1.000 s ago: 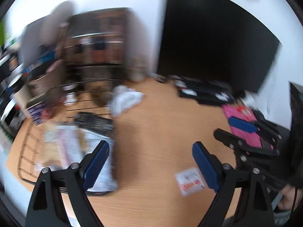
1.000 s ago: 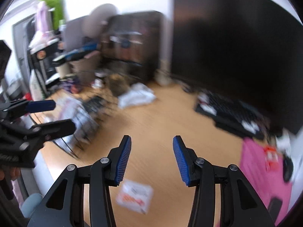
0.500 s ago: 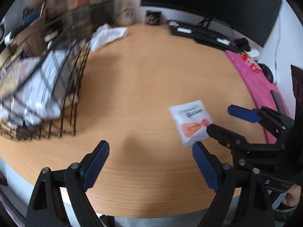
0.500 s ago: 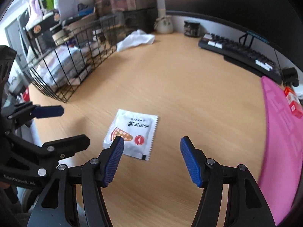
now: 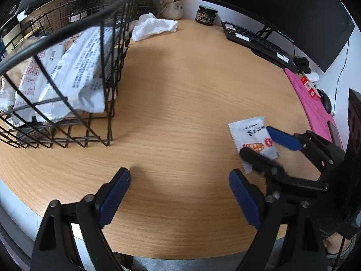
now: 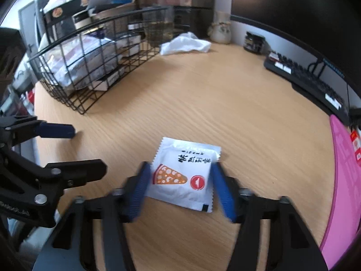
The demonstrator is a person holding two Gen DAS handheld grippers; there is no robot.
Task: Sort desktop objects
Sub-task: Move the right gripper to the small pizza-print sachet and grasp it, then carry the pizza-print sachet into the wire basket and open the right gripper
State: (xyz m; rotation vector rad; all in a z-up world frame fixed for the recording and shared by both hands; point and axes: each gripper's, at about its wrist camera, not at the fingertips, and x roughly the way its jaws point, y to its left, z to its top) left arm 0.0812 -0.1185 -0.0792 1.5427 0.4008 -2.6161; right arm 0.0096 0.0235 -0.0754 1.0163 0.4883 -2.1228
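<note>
A white snack packet (image 6: 183,174) with an orange pizza slice and a red round mark lies flat on the wooden desk (image 6: 203,103). My right gripper (image 6: 180,169) is open, low over the desk, with one finger on each side of the packet. The packet (image 5: 252,135) also shows at the right of the left wrist view, with the right gripper (image 5: 257,140) around it. My left gripper (image 5: 179,180) is open and empty above the desk's front edge. A black wire basket (image 5: 108,122) with several white packets stands at the left.
A crumpled white cloth (image 5: 153,26), a vase (image 5: 172,4) and a dark jar (image 5: 205,14) sit at the back. A black keyboard (image 5: 259,43) and monitor (image 5: 282,6) stand at the back right. A pink mat (image 5: 315,108) lies along the right edge.
Both grippers have dropped lower towards the desk. My right gripper has moved forward so that its open fingers now straddle the packet. The basket is nearer to the left gripper.
</note>
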